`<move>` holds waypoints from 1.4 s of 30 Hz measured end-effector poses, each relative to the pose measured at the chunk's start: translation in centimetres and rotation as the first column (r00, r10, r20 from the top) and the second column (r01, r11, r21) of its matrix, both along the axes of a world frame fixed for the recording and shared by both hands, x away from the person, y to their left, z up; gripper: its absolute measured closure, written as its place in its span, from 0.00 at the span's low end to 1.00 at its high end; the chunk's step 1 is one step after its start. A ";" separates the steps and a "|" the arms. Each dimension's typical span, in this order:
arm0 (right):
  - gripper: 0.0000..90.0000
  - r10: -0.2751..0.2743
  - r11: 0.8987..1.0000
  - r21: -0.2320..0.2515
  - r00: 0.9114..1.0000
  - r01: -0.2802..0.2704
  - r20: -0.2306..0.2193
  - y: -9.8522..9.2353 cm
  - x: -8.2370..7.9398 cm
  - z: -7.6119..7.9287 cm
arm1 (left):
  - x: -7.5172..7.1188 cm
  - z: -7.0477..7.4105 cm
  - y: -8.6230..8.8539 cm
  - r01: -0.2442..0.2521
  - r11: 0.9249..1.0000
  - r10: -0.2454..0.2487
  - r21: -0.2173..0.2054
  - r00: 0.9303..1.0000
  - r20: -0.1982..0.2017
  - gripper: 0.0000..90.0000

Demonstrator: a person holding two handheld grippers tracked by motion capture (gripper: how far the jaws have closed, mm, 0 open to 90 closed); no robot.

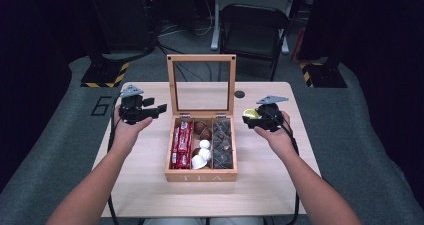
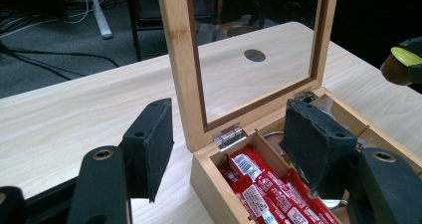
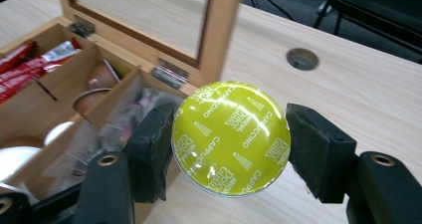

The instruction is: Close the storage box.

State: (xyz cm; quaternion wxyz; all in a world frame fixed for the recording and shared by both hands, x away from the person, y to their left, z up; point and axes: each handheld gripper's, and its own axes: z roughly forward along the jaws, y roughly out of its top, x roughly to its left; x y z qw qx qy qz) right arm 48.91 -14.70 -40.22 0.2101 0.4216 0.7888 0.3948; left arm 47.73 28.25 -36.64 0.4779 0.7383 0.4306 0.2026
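An open wooden tea box (image 1: 201, 176) stands mid-table, its glass lid (image 1: 201, 58) upright. My right gripper (image 1: 251, 117) hovers just right of the box, shut on a coffee capsule (image 1: 250, 114) with a yellow-green foil top. In the right gripper view the capsule (image 3: 231, 137) sits between the pads (image 3: 154, 144) of my right gripper (image 3: 229, 149), above the box's right edge (image 3: 149, 79). To the left of the box my left gripper (image 1: 156, 108) is open and empty. In its own view my left gripper (image 2: 229, 139) has its jaws either side of the box's back left corner (image 2: 209, 176).
The box holds red packets (image 1: 182, 144) on the left, brown and white capsules (image 1: 202, 150) in the middle and clear-wrapped items (image 1: 223, 142) on the right. A round cable hole (image 1: 239, 94) lies behind the box. A folding chair (image 1: 255, 27) stands beyond the table.
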 end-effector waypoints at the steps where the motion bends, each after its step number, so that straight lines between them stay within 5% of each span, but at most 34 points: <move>1: 0.41 -0.011 1.000 0.001 1.000 0.011 -0.002 -0.5 0.0 -0.1 | 0.0 0.0 0.0 0.000 1.000 0.000 0.000 1.000 -0.001 0.41; 18: 0.41 -0.141 0.990 -0.023 0.990 0.141 -0.017 -5.8 -0.2 -1.9 | 0.0 0.0 0.1 -0.005 1.000 0.005 0.004 1.000 -0.006 0.41; 42: 0.41 -0.256 0.966 -0.067 0.962 0.250 -0.092 -8.1 -0.2 -7.0 | 0.0 -0.2 0.1 -0.005 1.000 0.005 0.005 1.000 -0.006 0.41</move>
